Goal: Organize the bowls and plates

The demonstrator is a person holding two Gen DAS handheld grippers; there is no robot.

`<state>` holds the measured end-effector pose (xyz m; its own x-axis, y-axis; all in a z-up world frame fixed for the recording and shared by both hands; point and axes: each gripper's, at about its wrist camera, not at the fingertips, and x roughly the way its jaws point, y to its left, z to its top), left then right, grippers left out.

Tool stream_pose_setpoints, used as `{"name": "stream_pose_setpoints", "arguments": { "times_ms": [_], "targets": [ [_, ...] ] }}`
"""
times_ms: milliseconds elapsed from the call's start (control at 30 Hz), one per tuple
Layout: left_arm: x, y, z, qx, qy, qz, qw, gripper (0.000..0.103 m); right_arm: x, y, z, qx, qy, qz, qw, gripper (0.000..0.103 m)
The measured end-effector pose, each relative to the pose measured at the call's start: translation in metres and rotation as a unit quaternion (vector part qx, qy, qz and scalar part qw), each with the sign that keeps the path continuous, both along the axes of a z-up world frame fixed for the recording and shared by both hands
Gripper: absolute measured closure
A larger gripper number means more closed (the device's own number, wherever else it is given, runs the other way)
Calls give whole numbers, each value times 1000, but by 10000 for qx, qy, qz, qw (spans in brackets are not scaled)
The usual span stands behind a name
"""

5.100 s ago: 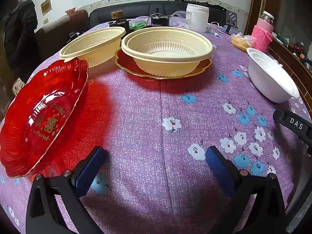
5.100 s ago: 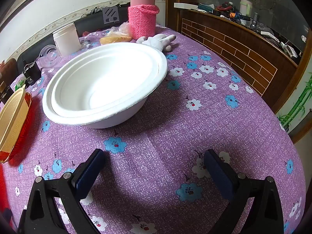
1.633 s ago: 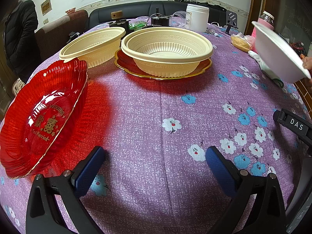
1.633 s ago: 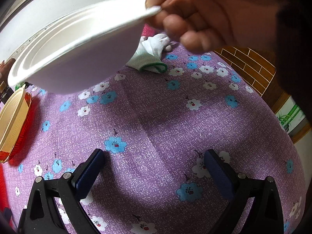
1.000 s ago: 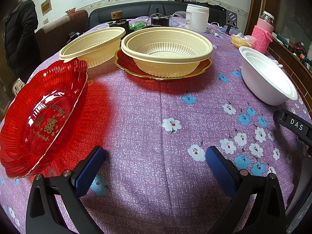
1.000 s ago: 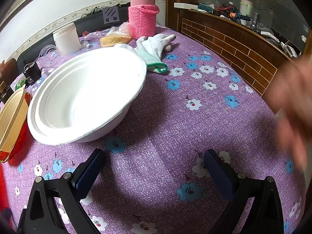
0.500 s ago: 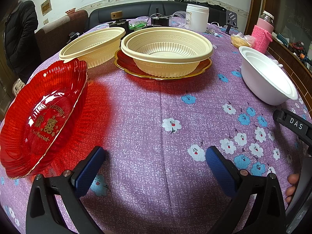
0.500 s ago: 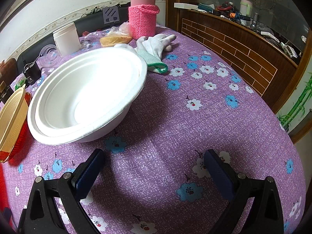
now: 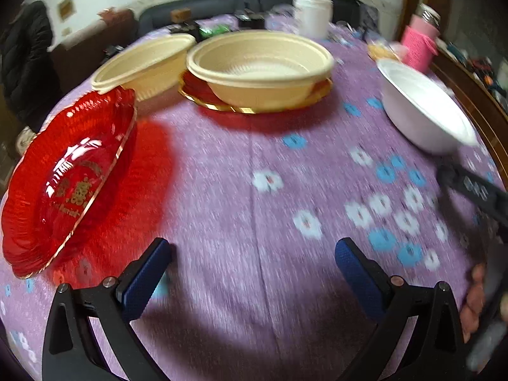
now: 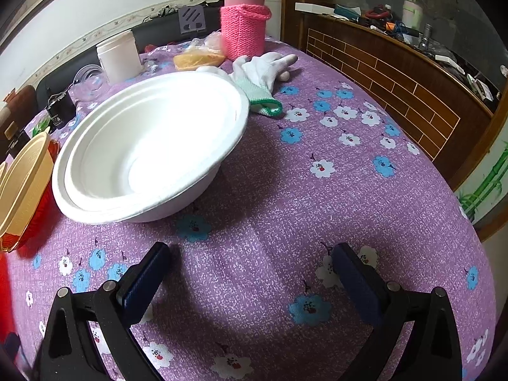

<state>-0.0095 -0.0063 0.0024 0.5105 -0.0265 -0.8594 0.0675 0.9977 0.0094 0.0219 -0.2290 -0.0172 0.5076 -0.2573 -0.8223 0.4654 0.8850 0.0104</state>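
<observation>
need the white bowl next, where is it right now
The white bowl sits on the purple tablecloth ahead-left of the open right gripper, just in front of the white glove; the left wrist view shows it far right.

Both the left gripper and right gripper hover, fingers spread wide.

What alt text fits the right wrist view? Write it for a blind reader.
A stacked pair of white paper bowls sits on a purple floral tablecloth, ahead of the open, empty right gripper. Behind lie a white work glove and a pink knit-sleeved flask.
</observation>
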Motion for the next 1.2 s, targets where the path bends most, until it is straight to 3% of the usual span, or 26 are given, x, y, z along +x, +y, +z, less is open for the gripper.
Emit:
{"name": "stream_pose_setpoints", "arguments": {
  "times_ms": [100,233,333,400,500,600,700,800,933,1067,1200],
  "targets": [
    [-17,1,12,-375,155,-327,9986,7,-1,0,0,14,6,25,10000,1],
    [-63,21,48,-799,-510,-534,9941,7,-2,1,0,1,-26,22,10000,1],
    [-93,39,67,-677,-1013,-485,9914,7,-3,2,0,-19,-41,-10,10000,1],
    [-103,54,69,-608,-954,-431,9926,7,-4,1,0,-16,-34,-5,10000,1],
    [-115,76,66,-905,-648,-516,9925,10,-4,1,1,8,3,103,9999,1],
    [-133,104,78,-957,-991,-284,9901,10,-14,4,4,57,65,217,9997,1],
    [-146,140,94,-709,-1296,33,9890,10,-44,27,26,-240,-353,492,9979,1],
    [-148,186,112,-705,-1487,525,9850,10,-73,67,72,-574,-1153,1050,9861,1],
    [-139,242,125,-502,-1595,1179,9788,10,-76,110,109,-68,-1627,1805,9700,1],
    [-117,271,123,-406,-1439,1372,9792,10,-48,169,105,784,-1204,2674,9528,2],
    [-78,288,108,-610,-1009,1343,9839,10,-12,232,83,1181,-703,3297,9340,18]
  ]
}}
